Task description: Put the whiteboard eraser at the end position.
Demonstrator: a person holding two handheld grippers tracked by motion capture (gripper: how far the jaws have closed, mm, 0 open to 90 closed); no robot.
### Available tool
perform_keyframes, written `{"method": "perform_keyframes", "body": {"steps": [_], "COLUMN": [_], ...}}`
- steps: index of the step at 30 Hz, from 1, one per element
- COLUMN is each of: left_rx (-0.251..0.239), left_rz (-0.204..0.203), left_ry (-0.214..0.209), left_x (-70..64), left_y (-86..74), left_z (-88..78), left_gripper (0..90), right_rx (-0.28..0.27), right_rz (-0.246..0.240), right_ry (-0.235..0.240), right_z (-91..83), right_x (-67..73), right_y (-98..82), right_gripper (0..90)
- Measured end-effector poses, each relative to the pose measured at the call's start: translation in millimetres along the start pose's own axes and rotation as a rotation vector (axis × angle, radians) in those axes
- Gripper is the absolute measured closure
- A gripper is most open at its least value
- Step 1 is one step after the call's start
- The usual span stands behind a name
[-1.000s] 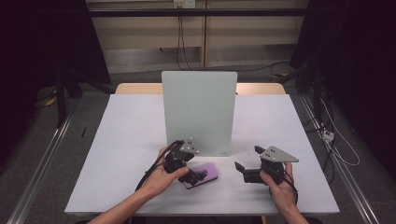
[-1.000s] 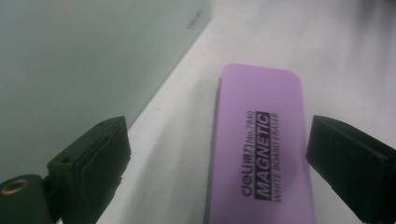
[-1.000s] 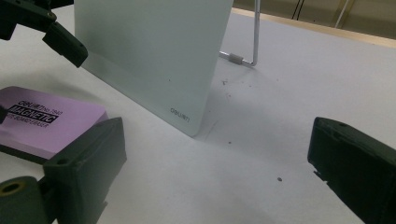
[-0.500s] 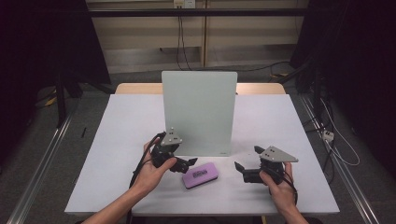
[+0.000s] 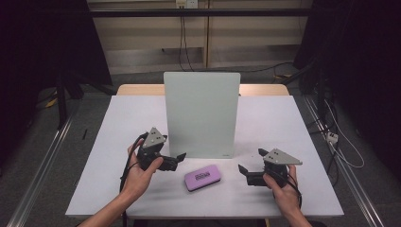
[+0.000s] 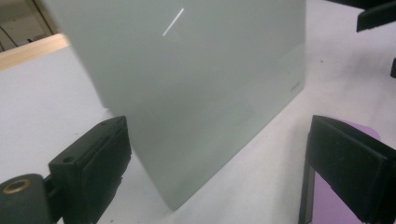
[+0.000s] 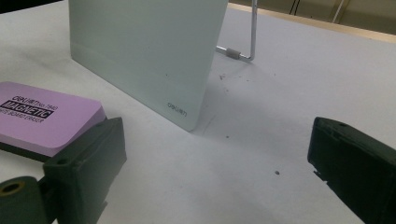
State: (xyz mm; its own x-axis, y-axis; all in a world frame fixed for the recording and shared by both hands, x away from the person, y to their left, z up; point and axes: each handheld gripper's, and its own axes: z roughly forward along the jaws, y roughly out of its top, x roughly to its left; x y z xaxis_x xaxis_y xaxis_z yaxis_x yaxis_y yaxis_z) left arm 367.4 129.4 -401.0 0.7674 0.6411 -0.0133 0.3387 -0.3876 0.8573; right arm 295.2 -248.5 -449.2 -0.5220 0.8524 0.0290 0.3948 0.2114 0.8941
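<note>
1. Two claws are held by a person at the near side of a white table, one in each hand, with forearms coming in from the bottom of the high view.
2. At the left, the left claw is gripped by the left hand; its jaws stand spread with nothing between them, pointing toward the table's middle. It sits just left of the board's lower left corner.
3. In the left gripper view, the two black jaws rise well apart, and the pale board fills the space beyond them, with a sliver of purple behind the right-hand jaw.
4. At the middle, a pale green-white board stands upright on the table, propped from behind by a thin metal stand seen in the right gripper view.
5. Just in front of the board lies a purple eraser, flat on the table between the two claws and touching neither; its label reads "MAGNETIC" in the right gripper view.
6. At the right, the right claw is held by the right hand; its jaws are also spread and empty, pointing left toward the eraser, near the board's lower right corner.
</note>
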Motion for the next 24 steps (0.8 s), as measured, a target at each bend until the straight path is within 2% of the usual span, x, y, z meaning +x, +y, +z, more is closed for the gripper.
{"method": "perform_keyframes", "body": {"steps": [2,4,9,15,17,21,24], "left_rx": [-0.004,-0.012,-0.018,-0.014,-0.011,-0.019,-0.026], "left_rz": [-0.008,-0.036,-0.042,-0.030,-0.026,-0.042,-0.053], "left_ry": [-0.001,0.004,0.017,0.033,0.050,0.072,0.067], "left_x": [4.3,8.2,13.8,16.4,16.7,19.7,23.0], "left_y": [-1.6,-3.9,-8.8,-18.3,-23.4,-34.6,-42.7], "left_z": [-4.4,-8.6,-17.1,-29.2,-34.7,-45.9,-53.1], "left_gripper": [6.5,6.5,6.5,6.3,6.1,6.0,6.0], "right_rx": [0.001,-0.001,0.001,0.002,0.004,0.006,0.008], "right_rz": [-0.001,0.000,0.007,0.009,0.014,0.014,0.013], "right_ry": [-0.002,-0.005,-0.012,-0.016,-0.016,-0.016,-0.017], "right_z": [-0.9,-2.1,-4.2,-5.3,-5.6,-5.6,-5.0], "right_x": [-0.2,-0.7,-1.3,-1.3,-1.4,-1.2,-0.9], "right_y": [-0.4,-0.9,-1.9,-2.7,-3.0,-3.2,-3.2], "right_gripper": [4.3,4.3,4.2,4.3,4.2,4.2,4.2]}}
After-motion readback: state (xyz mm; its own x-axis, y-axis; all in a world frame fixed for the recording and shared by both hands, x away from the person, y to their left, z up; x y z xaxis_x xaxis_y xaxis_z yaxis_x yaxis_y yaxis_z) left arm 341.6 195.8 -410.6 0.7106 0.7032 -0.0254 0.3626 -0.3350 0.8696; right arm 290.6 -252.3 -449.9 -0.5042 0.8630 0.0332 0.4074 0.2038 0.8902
